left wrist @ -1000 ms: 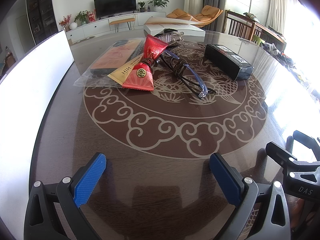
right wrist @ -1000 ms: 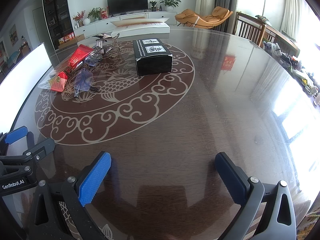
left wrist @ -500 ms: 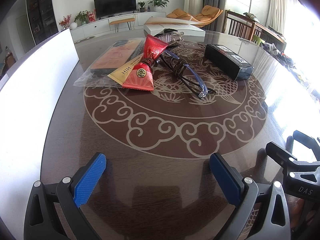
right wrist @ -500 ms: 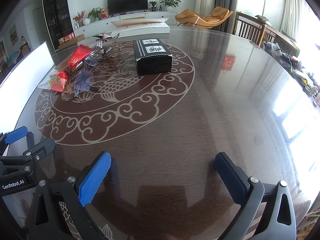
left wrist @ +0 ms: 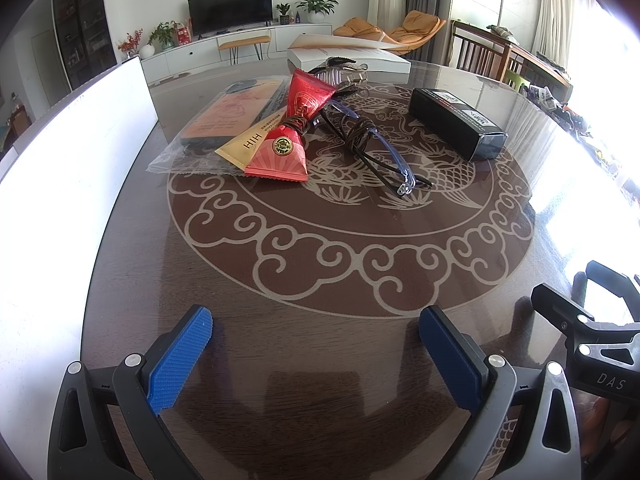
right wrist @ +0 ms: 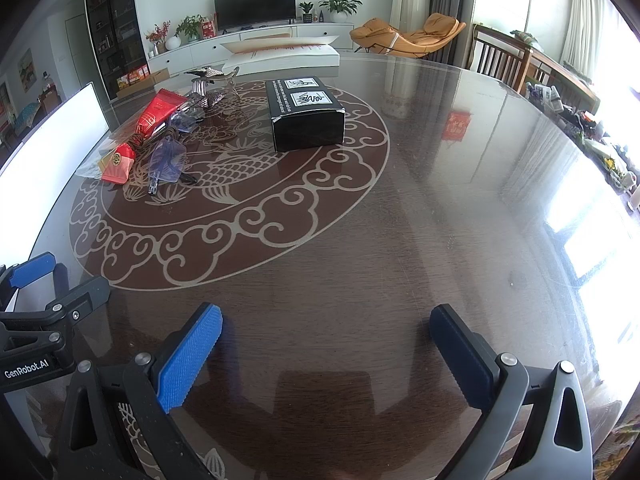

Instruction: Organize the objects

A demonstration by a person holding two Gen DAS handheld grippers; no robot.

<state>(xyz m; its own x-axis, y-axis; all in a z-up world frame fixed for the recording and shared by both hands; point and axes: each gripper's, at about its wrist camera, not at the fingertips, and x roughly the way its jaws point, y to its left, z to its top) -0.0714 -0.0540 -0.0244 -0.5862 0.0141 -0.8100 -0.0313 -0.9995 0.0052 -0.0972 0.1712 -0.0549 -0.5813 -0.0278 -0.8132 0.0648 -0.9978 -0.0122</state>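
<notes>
A red packet point(left wrist: 294, 128) tied with a brown cord lies on the round glass-topped table point(left wrist: 320, 280). Beside it are a gold sachet point(left wrist: 250, 142), a clear bag with a phone case point(left wrist: 224, 116), folded glasses point(left wrist: 376, 148) and a black box point(left wrist: 456, 122). My left gripper point(left wrist: 316, 344) is open and empty, low over the near table edge. My right gripper point(right wrist: 326, 344) is open and empty too. In the right wrist view I see the black box point(right wrist: 306, 114), the red packet point(right wrist: 158, 114) and the glasses point(right wrist: 166, 162).
A white board point(left wrist: 60, 168) stands along the table's left side. A white flat box point(left wrist: 348, 54) and a silvery ornament point(right wrist: 212, 80) sit at the far edge. Chairs point(right wrist: 504, 60) stand at the far right. Each gripper shows in the other's view, at the lower right point(left wrist: 600, 360) and lower left point(right wrist: 36, 328).
The white board at the left has shifted, showing more bare table beside it. Both grippers and the objects stay still.
</notes>
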